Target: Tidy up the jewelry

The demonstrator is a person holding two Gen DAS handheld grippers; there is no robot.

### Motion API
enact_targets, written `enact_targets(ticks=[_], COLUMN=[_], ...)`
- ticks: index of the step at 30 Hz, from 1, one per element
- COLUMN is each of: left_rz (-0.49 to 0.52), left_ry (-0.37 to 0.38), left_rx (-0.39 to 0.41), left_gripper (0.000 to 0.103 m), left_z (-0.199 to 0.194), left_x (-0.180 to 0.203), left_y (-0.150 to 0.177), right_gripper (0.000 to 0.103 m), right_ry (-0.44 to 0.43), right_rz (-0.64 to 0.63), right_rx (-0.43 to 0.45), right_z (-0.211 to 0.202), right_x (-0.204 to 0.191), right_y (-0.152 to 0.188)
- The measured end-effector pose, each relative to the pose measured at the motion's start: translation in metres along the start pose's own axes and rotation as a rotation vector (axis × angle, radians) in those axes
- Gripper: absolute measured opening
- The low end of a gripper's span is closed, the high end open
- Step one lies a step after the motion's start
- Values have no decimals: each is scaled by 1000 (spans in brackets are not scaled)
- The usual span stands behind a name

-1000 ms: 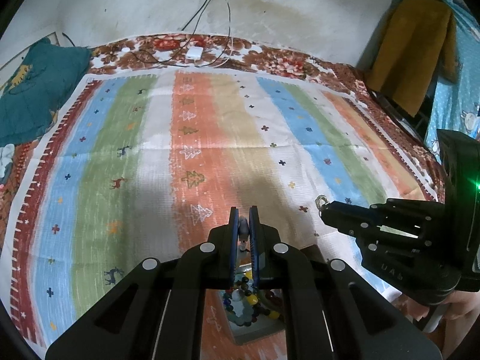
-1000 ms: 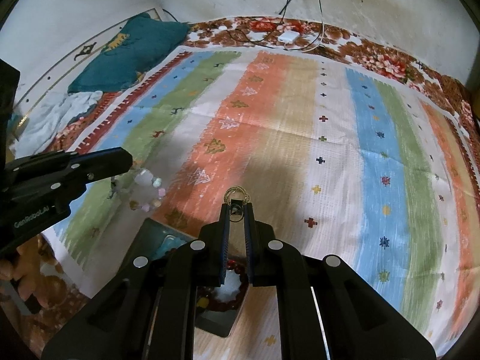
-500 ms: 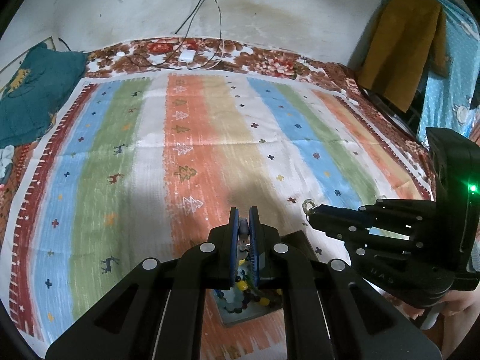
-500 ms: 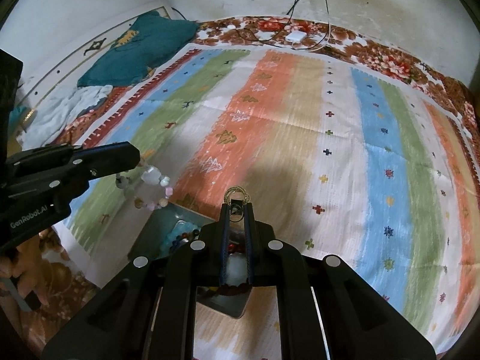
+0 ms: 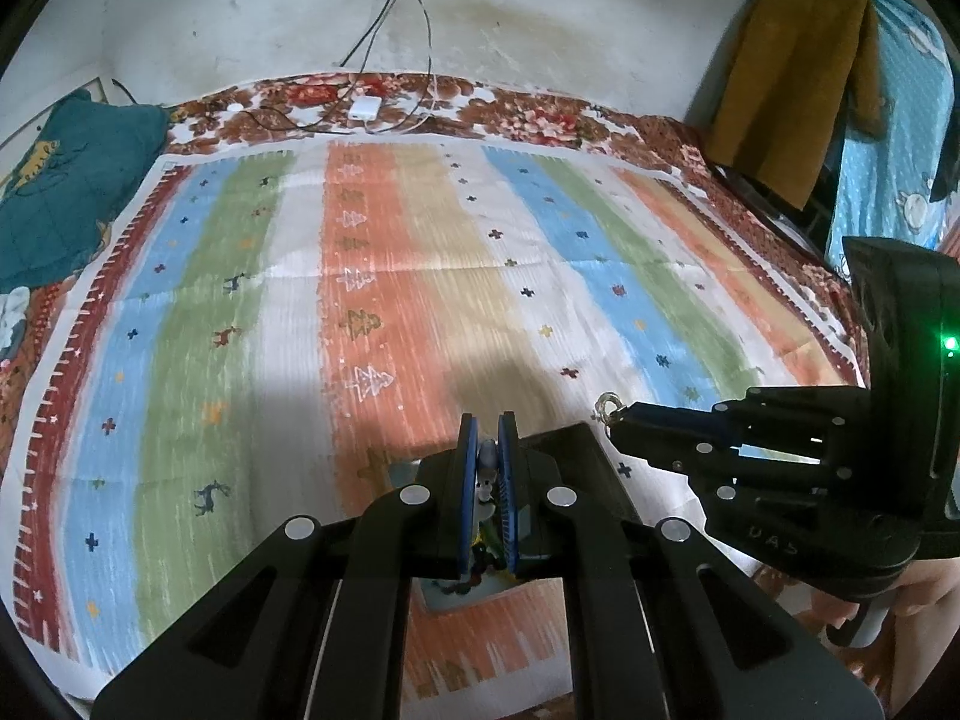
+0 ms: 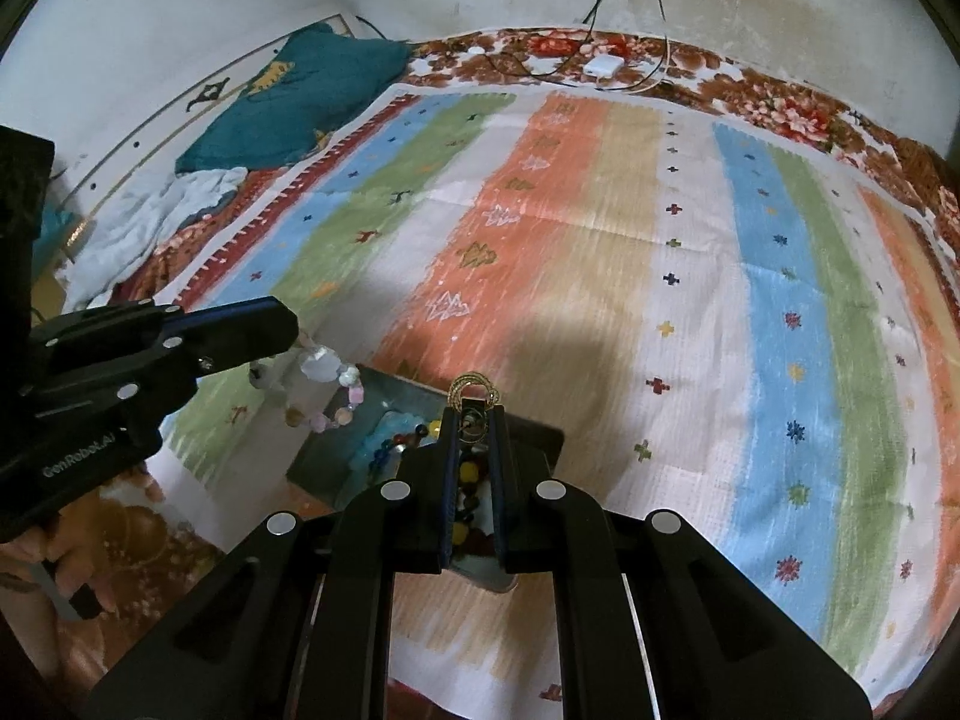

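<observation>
Left hand-held gripper pinches a pastel bead bracelet, right hand-held gripper clamps gold rings above the jewelry tray; swinging strands may snag or miss it.

Two grippers: the left gripper holds one pale bead bracelet and the right gripper one gold ring, both above one grey tray. More beads lie in that tray, too jumbled to count.
</observation>
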State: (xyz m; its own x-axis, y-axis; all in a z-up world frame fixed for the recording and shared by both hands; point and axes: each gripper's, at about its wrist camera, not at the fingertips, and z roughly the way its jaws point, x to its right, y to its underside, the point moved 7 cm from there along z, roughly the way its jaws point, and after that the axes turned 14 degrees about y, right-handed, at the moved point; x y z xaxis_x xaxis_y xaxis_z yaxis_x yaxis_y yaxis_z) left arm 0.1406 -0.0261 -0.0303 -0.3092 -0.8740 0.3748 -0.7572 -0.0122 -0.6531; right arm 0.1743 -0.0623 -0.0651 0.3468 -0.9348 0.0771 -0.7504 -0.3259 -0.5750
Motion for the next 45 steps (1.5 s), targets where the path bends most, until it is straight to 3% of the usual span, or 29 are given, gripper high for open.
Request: enact_targets(ticks=[9, 11, 13, 14, 16, 18, 20, 22, 33, 45], left_rz=[-12, -39, -59, -63, -64, -69, -73, -66, -61, -42], left_ry=[-9, -26, -47, -64, -94, -104, -108, -111, -139, -133], left_rx=[-25, -22, -15, -11, -6, -5, -2, -3, -15, -32], left_gripper=[7, 14, 29, 32, 43, 53, 55, 65, 82, 97], left_z=[6, 7, 5, 4, 2, 0, -1, -2, -3, -6], left_x=[-1, -8, -16, -19, -25, -29, -30, -30, -30, -27], left_y=[10, 10, 9, 9, 8, 7, 6, 6, 17, 34], right_gripper=[11, 11, 28, 45, 49, 60, 62, 68, 86, 95], right_ry=[-30, -26, -15, -5, 15, 38, 49, 44, 47, 54], right_rz=[-21, -24, -18, -10, -5, -5, -3, 0, 12, 20], right_rx=[-25, -27, -22, -13, -4, -1, 2, 3, 38, 55], right_z=[4, 5, 4, 3, 2, 2, 2, 1, -8, -18], right_x=[-7, -8, -6, -4, 0, 3, 5, 6, 11, 17], right_y=[6, 6, 5, 4, 3, 3, 2, 4, 10, 27])
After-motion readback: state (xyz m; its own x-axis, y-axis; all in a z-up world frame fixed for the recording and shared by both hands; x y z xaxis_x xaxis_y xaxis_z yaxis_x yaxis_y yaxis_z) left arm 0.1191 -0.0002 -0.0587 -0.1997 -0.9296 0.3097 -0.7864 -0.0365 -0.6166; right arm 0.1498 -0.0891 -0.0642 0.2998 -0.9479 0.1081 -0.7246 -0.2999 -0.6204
